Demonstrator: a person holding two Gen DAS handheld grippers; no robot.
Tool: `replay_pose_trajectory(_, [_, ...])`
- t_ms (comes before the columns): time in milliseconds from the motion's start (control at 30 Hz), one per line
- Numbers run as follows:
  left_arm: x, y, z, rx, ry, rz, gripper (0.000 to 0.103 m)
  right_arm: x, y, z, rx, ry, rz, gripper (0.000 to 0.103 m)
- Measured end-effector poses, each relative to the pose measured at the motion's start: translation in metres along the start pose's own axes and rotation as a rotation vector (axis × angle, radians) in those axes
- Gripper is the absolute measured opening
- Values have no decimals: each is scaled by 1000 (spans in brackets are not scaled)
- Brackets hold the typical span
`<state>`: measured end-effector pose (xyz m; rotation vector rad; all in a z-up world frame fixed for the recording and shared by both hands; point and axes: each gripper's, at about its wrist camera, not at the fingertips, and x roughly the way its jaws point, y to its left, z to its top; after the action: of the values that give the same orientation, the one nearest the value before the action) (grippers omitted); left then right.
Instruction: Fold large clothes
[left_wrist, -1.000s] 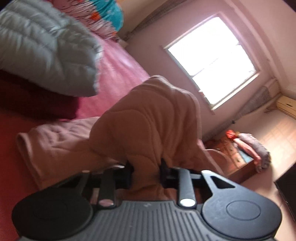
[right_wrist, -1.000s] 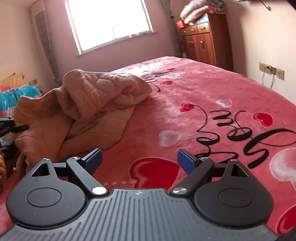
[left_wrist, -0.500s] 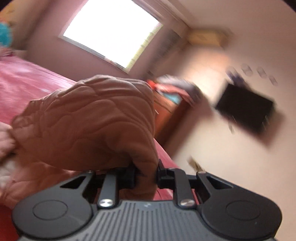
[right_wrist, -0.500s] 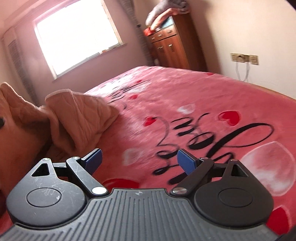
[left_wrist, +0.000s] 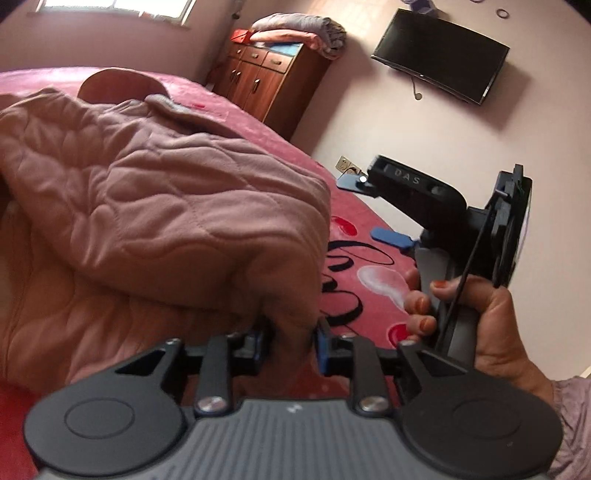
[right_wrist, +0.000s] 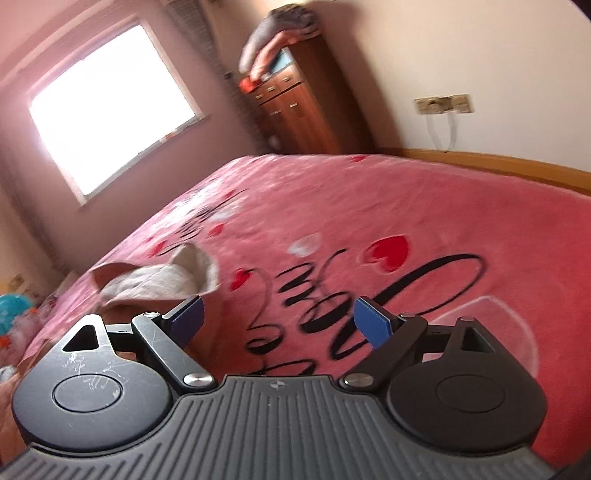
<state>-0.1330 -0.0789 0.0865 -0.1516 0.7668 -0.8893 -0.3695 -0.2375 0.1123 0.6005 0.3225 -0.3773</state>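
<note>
A large quilted tan-pink garment lies bunched on the red bed. My left gripper is shut on a thick fold of its near edge. My right gripper is open and empty, held over the bed's heart-patterned blanket, to the right of the garment. A far corner of the garment shows at the left of the right wrist view. The right gripper, held in a hand, also shows in the left wrist view with its blue pads apart.
A wooden cabinet with folded blankets on top stands by the wall past the bed. A black TV hangs on the wall. A wooden bed rail and a wall socket lie right. A window is at left.
My left gripper has swung right and down with the garment still held, laying it across the bed. My right gripper has moved right, away from the garment, staying open.
</note>
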Motion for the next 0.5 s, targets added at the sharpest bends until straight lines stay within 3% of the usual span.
replay_pose_trajectory(33, [-5,0,1,1,8,2,33,0,4,-1,-20,12,27,103])
replay_pose_trajectory(100, [-21,-8,-4,22,-3,1,59,3,13,-5,-69,21,57,103])
replay_pose_trajectory(167, [-37,-9,-4,38,-24,25,71,2,20,-7,-98,33,85,103])
replay_pose_trajectory(267, [-72,1,-8,25,-62,64,72,-1,24,-7,-105,44,144,103])
replay_pose_trajectory(367, [-98,22,-10,-14,-116,165,75,-5,34,-9,-150,44,193,103])
replay_pose_trajectory(500, [-119,56,-9,-92,-158,313,76,3,50,-15,-162,123,279,103])
